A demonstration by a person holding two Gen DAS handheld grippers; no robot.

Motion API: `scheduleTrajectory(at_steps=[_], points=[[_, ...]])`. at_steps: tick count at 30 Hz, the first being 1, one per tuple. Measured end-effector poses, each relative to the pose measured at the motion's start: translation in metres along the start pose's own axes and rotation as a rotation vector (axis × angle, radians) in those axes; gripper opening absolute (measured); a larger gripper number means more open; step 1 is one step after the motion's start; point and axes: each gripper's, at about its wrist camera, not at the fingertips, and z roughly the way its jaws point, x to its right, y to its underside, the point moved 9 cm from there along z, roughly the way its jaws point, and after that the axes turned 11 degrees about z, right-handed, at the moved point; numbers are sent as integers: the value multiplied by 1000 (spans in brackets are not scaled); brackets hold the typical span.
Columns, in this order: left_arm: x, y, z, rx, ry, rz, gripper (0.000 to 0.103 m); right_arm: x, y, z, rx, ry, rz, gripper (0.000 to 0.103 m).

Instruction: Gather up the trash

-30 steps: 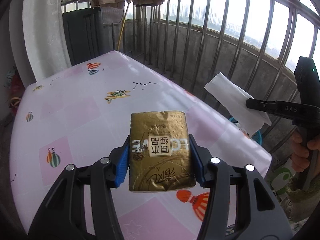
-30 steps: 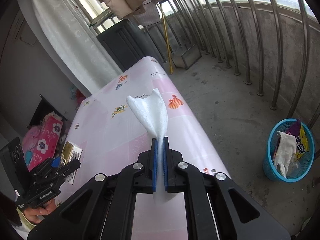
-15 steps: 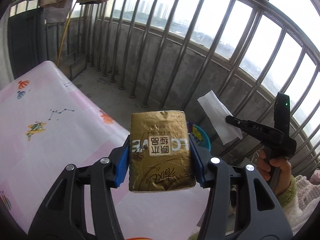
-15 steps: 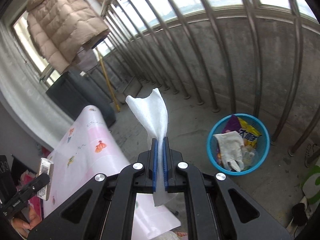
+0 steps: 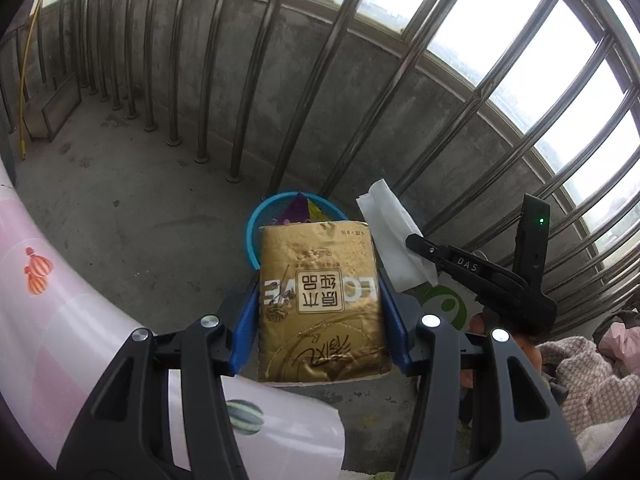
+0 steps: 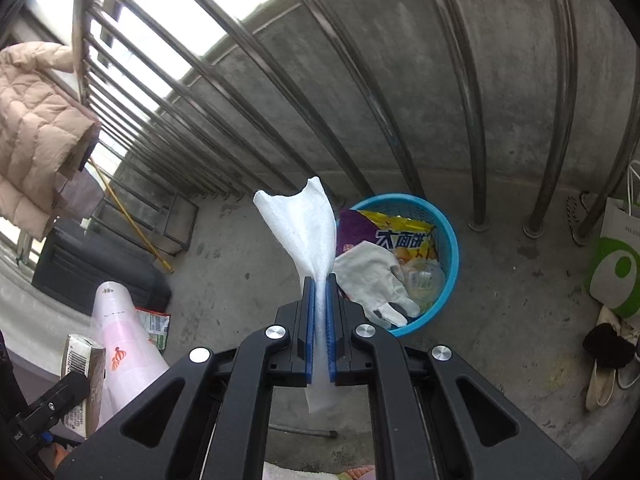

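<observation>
My left gripper (image 5: 318, 292) is shut on a gold tissue packet (image 5: 320, 300) and holds it in the air past the table's end. Behind the packet a blue trash basket (image 5: 256, 224) stands on the concrete floor. My right gripper (image 6: 319, 284) is shut on a white tissue (image 6: 304, 220), held above the floor just left of the blue basket (image 6: 444, 240), which holds snack wrappers and a white glove. The right gripper with its tissue (image 5: 394, 232) also shows in the left wrist view, right of the packet. The packet (image 6: 82, 364) shows at the right wrist view's lower left.
The pink patterned table (image 5: 72, 340) ends at the lower left. Metal railing bars (image 5: 280, 80) and a low concrete wall stand behind the basket. A white and green paper bag (image 6: 616, 264) and shoes (image 6: 604, 364) lie to the right. A green wrapper (image 6: 154, 322) lies on the floor.
Both grippers have swung right, away from the table and toward the blue basket, each keeping its hold. The basket has come closer in both views.
</observation>
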Motion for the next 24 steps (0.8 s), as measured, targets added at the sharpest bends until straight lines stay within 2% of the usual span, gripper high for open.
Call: scheduleTrajectory(at_steps=[3,8,10,11,12,14,15,17,20,24], points=[[9,-22,25,-31,36,27,50,12,-11,12,-2,9,53,6],[13,-58,76,-55,36,76,52,24,-36,35,31,23,127,7],[10,-64,107,-67,43,66,67,36,-41,60,12,38,157,19],[6,-66,123,-74,38,51,75,45,-41,78,-10,46,181,41],[2,-66,137,-84,28,41,75,53,-39,95,-35,53,201,52],[-7,-62,153,-121,1,5,75,73,-31,125,-102,109,233,52],[-9,-60,154,-129,8,-24,75,81,-26,132,-126,136,258,52],[-10,-64,141,-106,42,-43,75,87,-23,134,-125,122,292,52],[-18,-68,106,-50,8,2,75,87,-22,127,-104,123,287,52],[-30,-64,56,19,-16,-12,75,79,-18,113,-76,114,251,52]])
